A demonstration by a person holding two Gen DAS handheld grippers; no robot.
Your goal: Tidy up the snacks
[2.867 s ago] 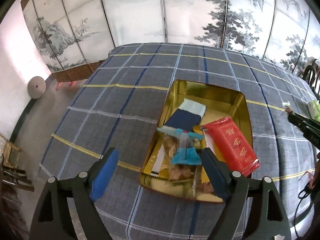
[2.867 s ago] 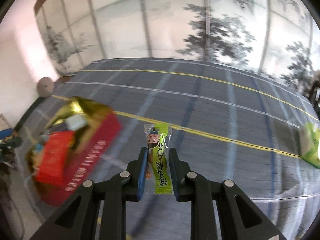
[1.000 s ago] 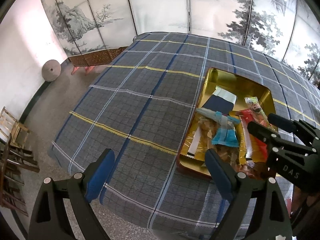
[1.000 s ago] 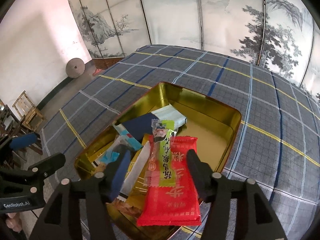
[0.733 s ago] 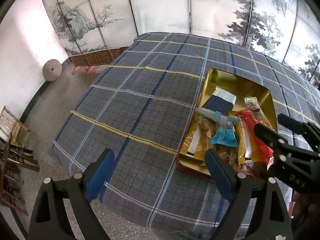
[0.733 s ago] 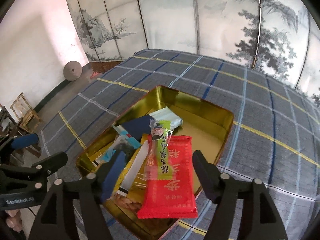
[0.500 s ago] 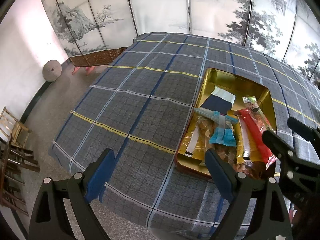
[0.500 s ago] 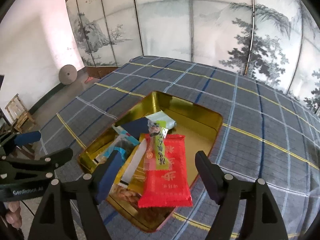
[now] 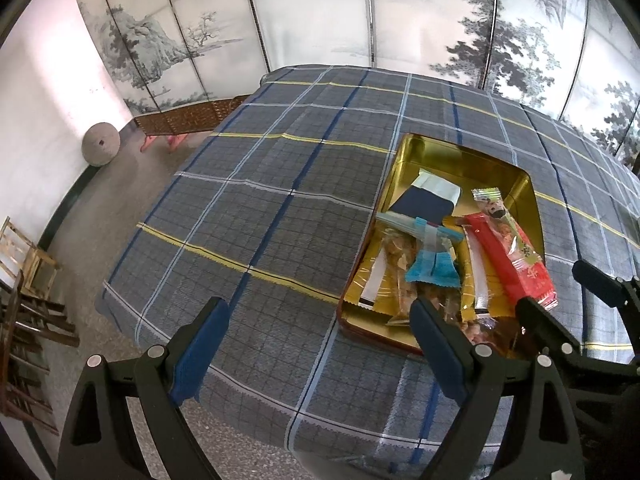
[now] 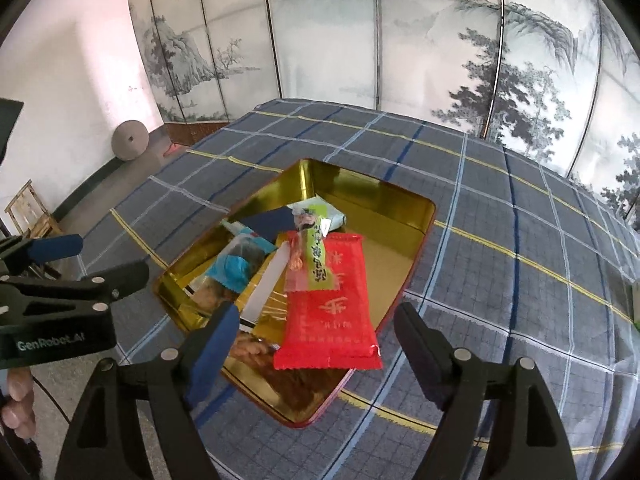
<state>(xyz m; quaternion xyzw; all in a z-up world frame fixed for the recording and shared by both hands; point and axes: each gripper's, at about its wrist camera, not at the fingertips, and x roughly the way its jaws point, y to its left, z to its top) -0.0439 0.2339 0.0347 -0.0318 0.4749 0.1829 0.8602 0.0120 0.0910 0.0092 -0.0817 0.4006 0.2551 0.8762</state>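
A gold tin (image 10: pixel 372 182) on the plaid tablecloth holds several wrapped snacks. A green stick snack (image 10: pixel 316 256) lies loose on a red packet (image 10: pixel 332 320) inside it. My right gripper (image 10: pixel 316 316) hovers above the tin's near end, its jaws opening, with nothing between the pads. In the left wrist view the tin (image 9: pixel 460 148), the green stick (image 9: pixel 508 232) and the red packet (image 9: pixel 520 272) sit to the right. My left gripper (image 9: pixel 316 312) is open and empty over bare cloth left of the tin. The right gripper (image 9: pixel 560 292) shows there beside the tin.
The table edge (image 9: pixel 208 364) drops off just below my left gripper. Wooden chairs (image 9: pixel 24 280) and a stone wheel (image 9: pixel 101 144) stand on the floor at left. A painted folding screen (image 10: pixel 400 40) backs the table. A green packet (image 10: pixel 636 304) peeks in at the far right.
The right gripper carried the green stick snack over the tin, let it go onto the red packet, opened wide and drew back. The left gripper stayed put, open.
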